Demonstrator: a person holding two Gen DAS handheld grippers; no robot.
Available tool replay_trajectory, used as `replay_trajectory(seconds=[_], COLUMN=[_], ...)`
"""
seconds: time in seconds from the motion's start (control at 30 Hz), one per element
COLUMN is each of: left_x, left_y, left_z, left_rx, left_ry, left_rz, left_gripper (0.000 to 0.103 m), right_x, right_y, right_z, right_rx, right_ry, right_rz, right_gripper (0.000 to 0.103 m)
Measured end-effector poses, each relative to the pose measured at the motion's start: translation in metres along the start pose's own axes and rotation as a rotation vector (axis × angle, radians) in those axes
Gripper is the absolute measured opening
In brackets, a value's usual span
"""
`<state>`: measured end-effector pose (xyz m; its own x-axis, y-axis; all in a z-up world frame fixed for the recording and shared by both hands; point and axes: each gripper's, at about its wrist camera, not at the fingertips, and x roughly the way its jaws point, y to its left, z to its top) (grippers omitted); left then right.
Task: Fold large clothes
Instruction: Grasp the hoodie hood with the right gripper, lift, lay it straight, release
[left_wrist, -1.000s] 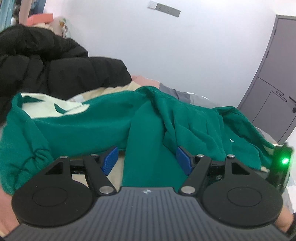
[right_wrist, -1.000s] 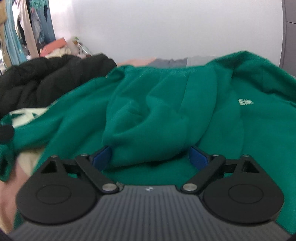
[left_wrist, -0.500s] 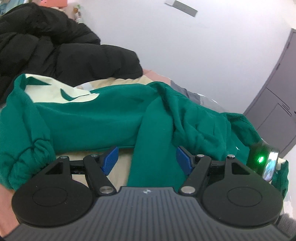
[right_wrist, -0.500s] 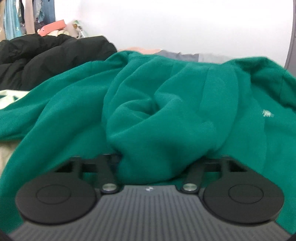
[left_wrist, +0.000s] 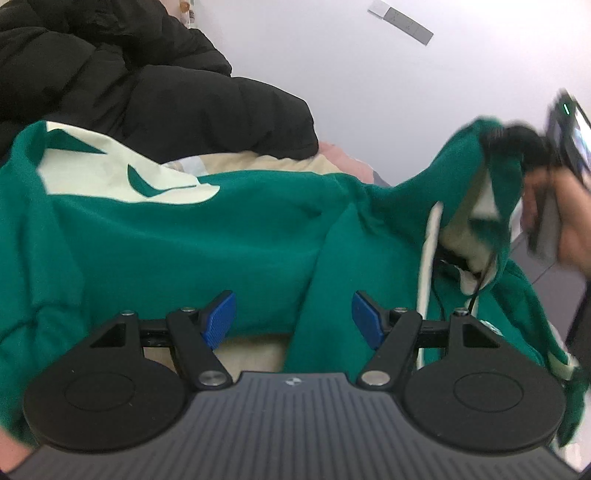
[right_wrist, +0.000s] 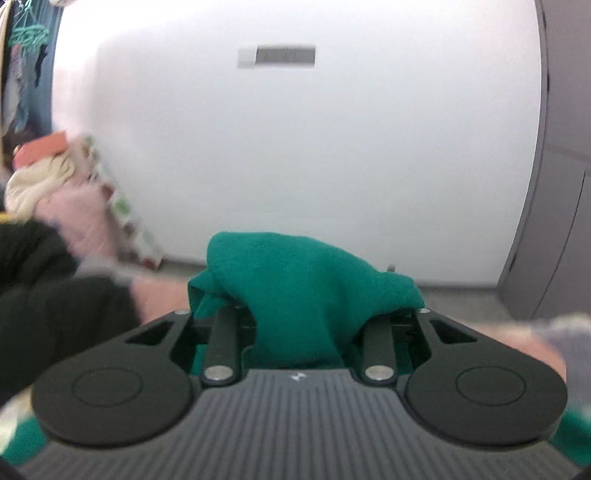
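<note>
A large green sweatshirt (left_wrist: 207, 243) with a cream printed patch (left_wrist: 110, 177) lies spread on the bed in the left wrist view. My left gripper (left_wrist: 291, 319) is open, its blue pads (left_wrist: 218, 319) low over the sweatshirt's near edge, with a green fold between them. My right gripper (right_wrist: 299, 314) is shut on a bunch of the green sweatshirt (right_wrist: 295, 280) and holds it lifted. It also shows in the left wrist view (left_wrist: 517, 147) at the upper right, raising that part of the fabric.
A black puffer jacket (left_wrist: 129, 85) lies at the back left of the bed. A beige bed sheet (left_wrist: 255, 350) shows under the sweatshirt. A white wall (right_wrist: 295, 147) and a grey door (right_wrist: 561, 184) stand behind. Piled clothes (right_wrist: 48, 173) are at the far left.
My right gripper has shut on the green fabric and lifted it up, away from the bed. My left gripper has stayed open and moved slightly closer to the sweatshirt.
</note>
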<state>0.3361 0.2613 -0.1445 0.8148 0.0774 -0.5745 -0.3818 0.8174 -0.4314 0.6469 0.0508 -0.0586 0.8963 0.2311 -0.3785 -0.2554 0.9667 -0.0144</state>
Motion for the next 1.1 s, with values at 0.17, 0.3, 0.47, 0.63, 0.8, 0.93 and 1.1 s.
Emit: replay_trajectory(seconds=[0.17, 0.3, 0.47, 0.63, 0.8, 0.93, 1.1], left_x=[0.026, 0.044, 0.065, 0.075, 0.072, 0.062, 0.038], left_y=[0.005, 0.001, -0.004, -0.004, -0.003, -0.006, -0.004], left_z=[0.002, -0.001, -0.004, -0.003, -0.002, -0.001, -0.004], left_rx=[-0.01, 0.014, 0.028, 0.003, 0.004, 0.037, 0.029], left_ry=[-0.015, -0.039, -0.046, -0.046, -0.033, -0.021, 0.025], left_rz=[-0.037, -0.059, -0.073, -0.079, -0.084, -0.073, -0.082], left_gripper=[0.074, 0.074, 0.075, 0.077, 0.077, 0.077, 0.077], right_x=[0.075, 0.129, 0.175, 0.178, 0.144, 0.087, -0.015], right_y=[0.003, 0.004, 0.003, -0.007, -0.014, -0.027, -0.065], right_z=[0.031, 0.005, -0.037, -0.047, -0.04, -0.043, -0.061], right_rx=[0.006, 0.015, 0.025, 0.082, 0.08, 0.089, 0.114], right_ry=[-0.046, -0.02, 0.044, 0.023, 0.015, 0.024, 0.071], right_rz=[-0.081, -0.103, -0.101, -0.078, -0.02, 0.029, 0.089], right_gripper=[0.033, 0.034, 0.04, 0.051, 0.07, 0.071, 0.071])
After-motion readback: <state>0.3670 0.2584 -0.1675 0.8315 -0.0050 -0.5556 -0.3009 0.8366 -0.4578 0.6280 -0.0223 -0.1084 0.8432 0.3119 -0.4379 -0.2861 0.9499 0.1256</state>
